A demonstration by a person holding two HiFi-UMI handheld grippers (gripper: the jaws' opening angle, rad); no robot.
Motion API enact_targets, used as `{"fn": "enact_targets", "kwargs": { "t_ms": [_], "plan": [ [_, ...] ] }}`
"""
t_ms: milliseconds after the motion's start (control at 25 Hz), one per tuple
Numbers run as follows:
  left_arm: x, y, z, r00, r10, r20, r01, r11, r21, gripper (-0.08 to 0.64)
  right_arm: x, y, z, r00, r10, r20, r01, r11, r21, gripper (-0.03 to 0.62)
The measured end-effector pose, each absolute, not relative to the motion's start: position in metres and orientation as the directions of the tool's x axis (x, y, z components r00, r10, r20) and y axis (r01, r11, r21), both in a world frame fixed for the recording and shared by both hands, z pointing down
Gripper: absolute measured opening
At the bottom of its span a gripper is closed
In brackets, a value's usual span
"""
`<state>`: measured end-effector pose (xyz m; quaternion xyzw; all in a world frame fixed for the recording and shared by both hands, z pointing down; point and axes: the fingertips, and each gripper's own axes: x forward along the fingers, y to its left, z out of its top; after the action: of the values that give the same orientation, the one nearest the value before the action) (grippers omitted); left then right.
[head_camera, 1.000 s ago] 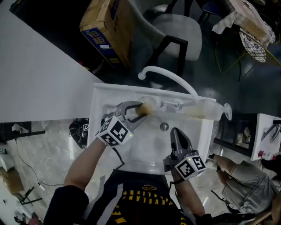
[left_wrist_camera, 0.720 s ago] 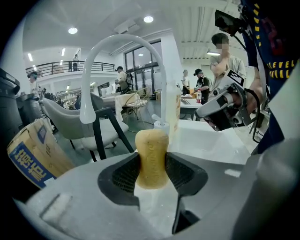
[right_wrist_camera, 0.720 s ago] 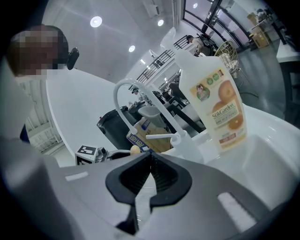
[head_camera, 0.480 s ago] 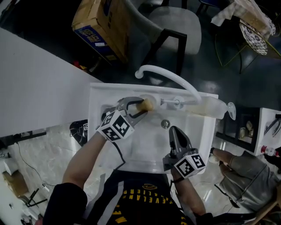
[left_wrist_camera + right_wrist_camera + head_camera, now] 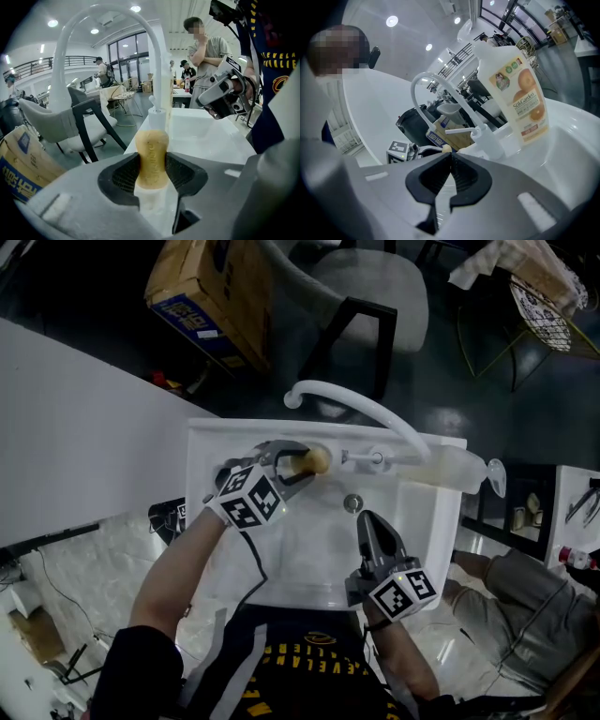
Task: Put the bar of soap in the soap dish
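Observation:
A tan bar of soap (image 5: pixel 317 461) (image 5: pixel 151 157) stands on edge between the pads of my left gripper (image 5: pixel 298 463) (image 5: pixel 151 174), which is shut on it. It hangs over the back left ledge of the white sink (image 5: pixel 211 442), just left of the faucet base (image 5: pixel 157 123). I cannot make out a soap dish for certain under the gripper. My right gripper (image 5: pixel 368 519) (image 5: pixel 451 157) is shut and empty, held over the front of the basin; it also shows in the left gripper view as the right gripper (image 5: pixel 225 93).
A curved white faucet (image 5: pixel 356 409) arches over the basin, with its lever (image 5: pixel 375 462) and the drain (image 5: pixel 352 504) below. A bottle of orange liquid soap (image 5: pixel 518 101) stands on the back right ledge. Behind the sink are a chair (image 5: pixel 375 296) and a cardboard box (image 5: pixel 211 296). A person (image 5: pixel 525 606) stands at the right.
My left gripper has sunk and tipped down a little toward the back ledge, still holding the soap. The right gripper has stayed where it was.

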<state>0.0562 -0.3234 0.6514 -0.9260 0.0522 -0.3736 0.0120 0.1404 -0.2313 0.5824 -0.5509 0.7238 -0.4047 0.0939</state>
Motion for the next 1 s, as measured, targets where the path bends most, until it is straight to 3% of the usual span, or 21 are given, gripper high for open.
{"fn": "enact_targets", "kwargs": {
  "t_ms": [1000],
  "plan": [
    [0.060,-0.325,0.687,0.571,0.056,0.819,0.120,-0.993,-0.016,0.176,0.146,-0.237,0.588,-0.377,-0.872,0.311,-0.697,0.047,-0.715,0.002]
  ]
}}
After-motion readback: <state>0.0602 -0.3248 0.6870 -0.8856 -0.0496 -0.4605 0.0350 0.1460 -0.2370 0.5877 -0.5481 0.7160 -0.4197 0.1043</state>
